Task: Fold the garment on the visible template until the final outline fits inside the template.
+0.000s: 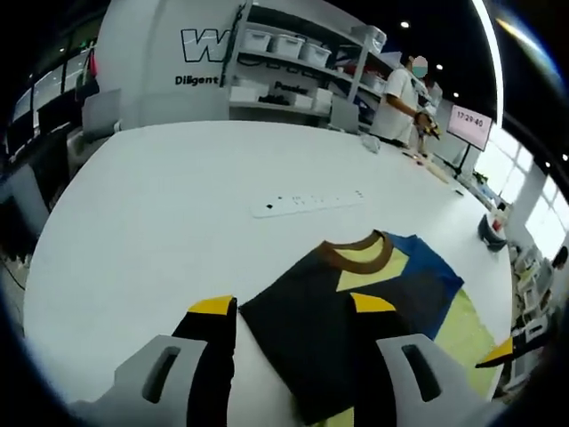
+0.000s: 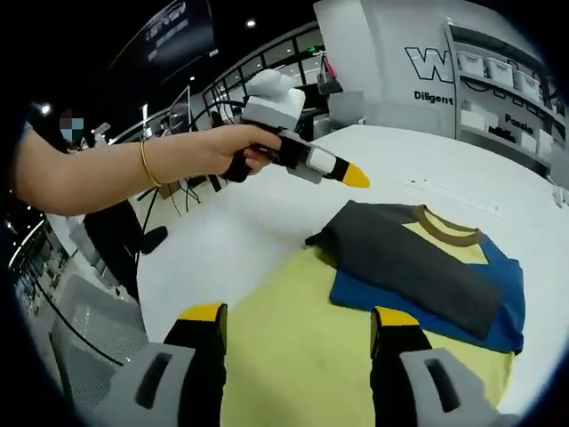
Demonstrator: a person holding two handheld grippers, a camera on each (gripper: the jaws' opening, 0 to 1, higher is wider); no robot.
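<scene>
Right gripper view, one folded garment (image 2: 418,267), one yellow template (image 2: 293,347), two open tongs (image 2: 298,318)

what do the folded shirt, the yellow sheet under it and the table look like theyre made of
Folded shirt: soft knit fabric, matte; it drapes in layers and has a ribbed-looking brown collar. Yellow template sheet: thin, flat and matte, possibly paper or plastic film; hard to tell. Table: hard smooth white top, likely laminate, with a faint sheen.

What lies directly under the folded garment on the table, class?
The garment rests on a yellow template spread on the white table. The template shows in front of the garment and beside it; the part beneath the garment is covered, so its full outline cannot be seen.
</scene>
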